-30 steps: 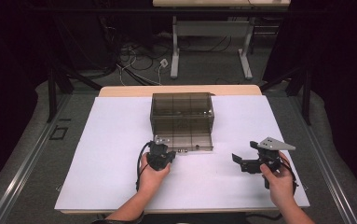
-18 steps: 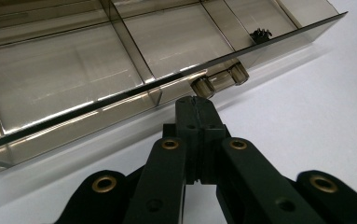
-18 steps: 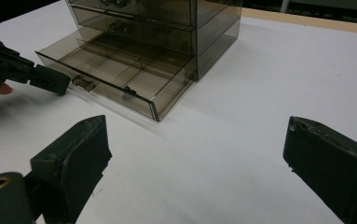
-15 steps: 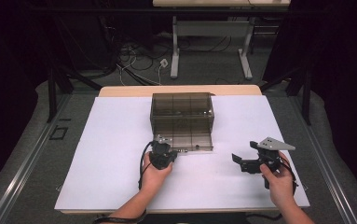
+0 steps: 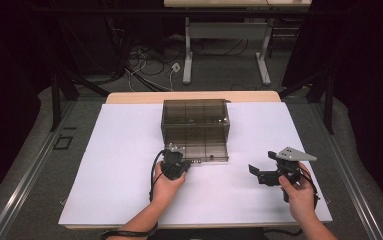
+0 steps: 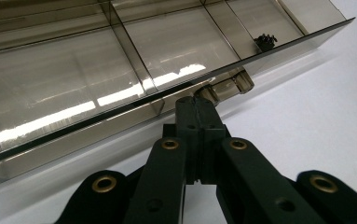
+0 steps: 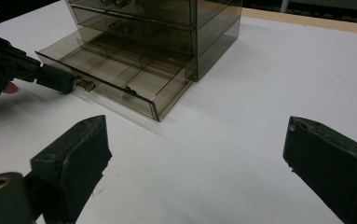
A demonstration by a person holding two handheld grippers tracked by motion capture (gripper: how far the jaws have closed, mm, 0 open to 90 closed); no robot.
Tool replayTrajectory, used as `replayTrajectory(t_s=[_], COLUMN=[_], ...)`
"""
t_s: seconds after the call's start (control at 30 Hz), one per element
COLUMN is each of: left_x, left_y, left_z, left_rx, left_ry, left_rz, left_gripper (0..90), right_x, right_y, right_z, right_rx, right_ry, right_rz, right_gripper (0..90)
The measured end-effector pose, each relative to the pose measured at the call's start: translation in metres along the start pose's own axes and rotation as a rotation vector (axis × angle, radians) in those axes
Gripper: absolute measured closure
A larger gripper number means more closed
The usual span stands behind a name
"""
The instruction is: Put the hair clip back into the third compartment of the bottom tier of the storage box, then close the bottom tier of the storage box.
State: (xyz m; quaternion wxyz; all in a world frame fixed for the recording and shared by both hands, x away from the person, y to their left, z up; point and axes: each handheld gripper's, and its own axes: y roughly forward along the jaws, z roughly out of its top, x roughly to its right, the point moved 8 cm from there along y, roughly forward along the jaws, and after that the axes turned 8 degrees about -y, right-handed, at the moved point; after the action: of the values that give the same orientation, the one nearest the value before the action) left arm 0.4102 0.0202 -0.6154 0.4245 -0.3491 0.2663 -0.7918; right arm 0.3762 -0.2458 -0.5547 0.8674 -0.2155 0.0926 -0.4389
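Observation:
A smoky clear drawer cabinet (image 5: 195, 117) stands mid-table on the white surface. Its bottom drawer (image 5: 204, 150) is pulled out toward me. My left gripper (image 5: 186, 162) sits at the drawer's front, and in the left gripper view its jaws (image 6: 197, 100) are shut on the end of the drawer's clear knob (image 6: 229, 84). A small black part (image 6: 265, 41) lies in one of the drawer's compartments. My right gripper (image 5: 256, 174) rests to the right of the cabinet, open with nothing between its fingers (image 7: 197, 149). The right gripper view also shows the left gripper (image 7: 71, 84) at the knob (image 7: 86, 85).
The cabinet's upper drawers (image 7: 134, 9) are closed. The white table cover (image 5: 124, 150) stretches wide on both sides of the cabinet. A wooden table edge (image 5: 129, 96) runs behind it. Cables and a desk frame (image 5: 226, 45) are on the floor beyond.

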Motion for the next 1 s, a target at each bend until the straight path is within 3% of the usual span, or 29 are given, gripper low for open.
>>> replayTrajectory(t_s=[1.0], left_x=[-0.0022], left_y=[0.0082], left_z=[0.0101], left_rx=[0.002], left_ry=[-0.02], left_rz=[0.007], left_gripper=[90.0], right_x=[-0.0004], right_y=[0.0016], right_z=[0.0002], right_rx=[0.001], right_ry=[0.004], right_rz=[-0.001], right_gripper=[6.2])
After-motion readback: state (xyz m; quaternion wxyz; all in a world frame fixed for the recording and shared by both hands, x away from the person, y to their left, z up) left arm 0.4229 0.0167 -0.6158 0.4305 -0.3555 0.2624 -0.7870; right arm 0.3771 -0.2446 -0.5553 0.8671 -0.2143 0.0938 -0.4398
